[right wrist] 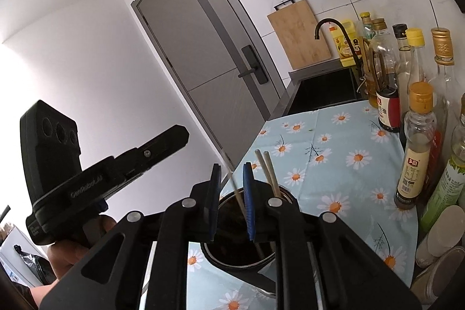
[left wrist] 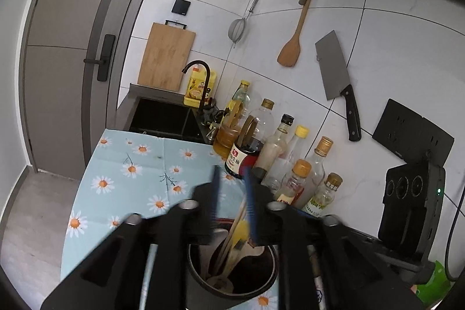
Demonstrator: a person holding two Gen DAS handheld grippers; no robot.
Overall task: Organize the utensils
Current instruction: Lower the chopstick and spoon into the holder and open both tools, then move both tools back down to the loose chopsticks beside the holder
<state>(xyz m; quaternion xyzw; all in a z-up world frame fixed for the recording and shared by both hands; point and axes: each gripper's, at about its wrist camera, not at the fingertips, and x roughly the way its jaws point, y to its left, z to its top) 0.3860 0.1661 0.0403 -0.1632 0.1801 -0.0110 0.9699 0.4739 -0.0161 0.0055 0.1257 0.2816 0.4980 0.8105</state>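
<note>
Jaws: both part-open, nothing clamped | left gripper (left wrist: pixel 231 188), right gripper (right wrist: pixel 232 182) over utensil pot (right wrist: pixel 229 260) at 6 o'clock | chopsticks (right wrist: pixel 268 175) standing inside, leaning toward 12 | floral cloth (right wrist: pixel 343 164) under pot

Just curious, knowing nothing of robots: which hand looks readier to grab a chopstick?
Probably the right gripper: a single chopstick stands between its open jaws. The left gripper faces several crowded utensils.
</note>
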